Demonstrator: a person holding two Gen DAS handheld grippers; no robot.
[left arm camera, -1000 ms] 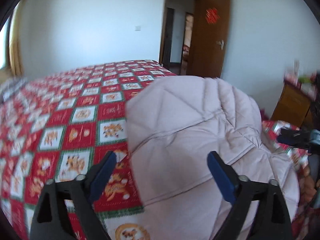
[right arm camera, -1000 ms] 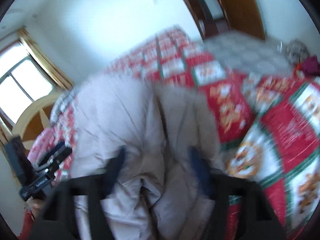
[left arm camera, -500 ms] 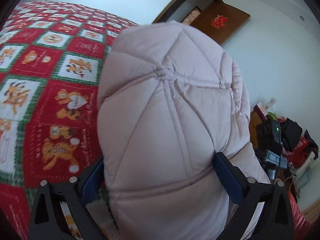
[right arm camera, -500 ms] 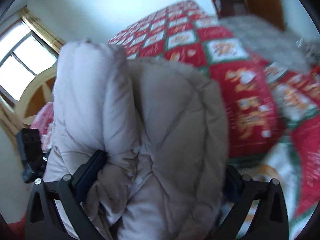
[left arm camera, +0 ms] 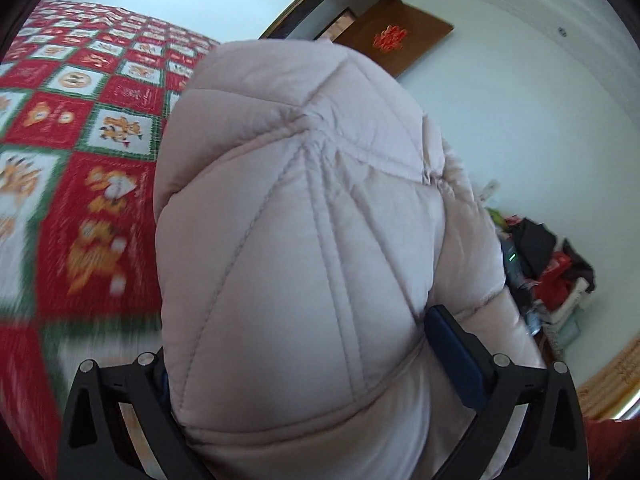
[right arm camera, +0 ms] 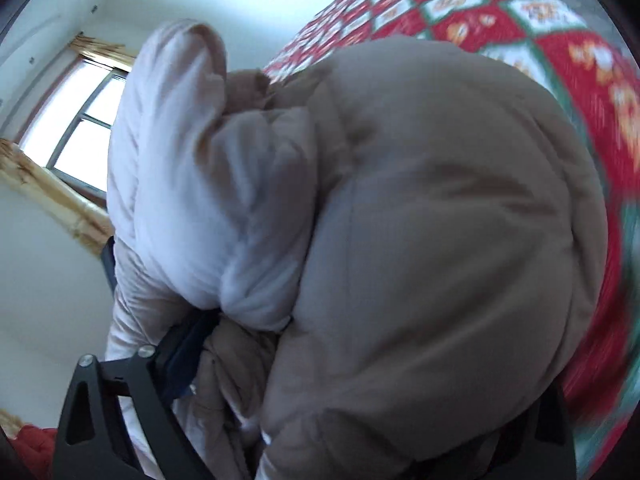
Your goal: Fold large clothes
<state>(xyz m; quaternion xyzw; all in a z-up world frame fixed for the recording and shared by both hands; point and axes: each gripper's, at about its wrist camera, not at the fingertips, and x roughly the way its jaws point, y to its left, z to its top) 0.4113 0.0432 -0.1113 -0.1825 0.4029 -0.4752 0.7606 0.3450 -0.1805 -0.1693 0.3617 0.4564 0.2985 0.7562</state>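
A pale pink quilted puffer jacket [left arm camera: 304,248] is bundled thick and fills the left wrist view. My left gripper [left arm camera: 304,364] has its jaws wide apart around the bundle, the blue pads [left arm camera: 452,356] pressing its sides. In the right wrist view the same jacket [right arm camera: 420,240] bulges between the jaws of my right gripper [right arm camera: 352,364], with a white-lit fold [right arm camera: 192,184] on the left. Only the right gripper's left finger [right arm camera: 180,356] shows; the other is hidden behind the fabric. The bundle is lifted above the bed.
A bed with a red, green and white patterned quilt [left arm camera: 72,128] lies to the left and below. An open brown door [left arm camera: 396,40] is behind. A pile of clothes and clutter [left arm camera: 544,264] sits at the right wall. A window [right arm camera: 76,128] shows in the right wrist view.
Both grippers went from open near the jacket to clamped around its folded bulk. The bundle has risen and tilted, so the cameras look more upward at walls and ceiling.
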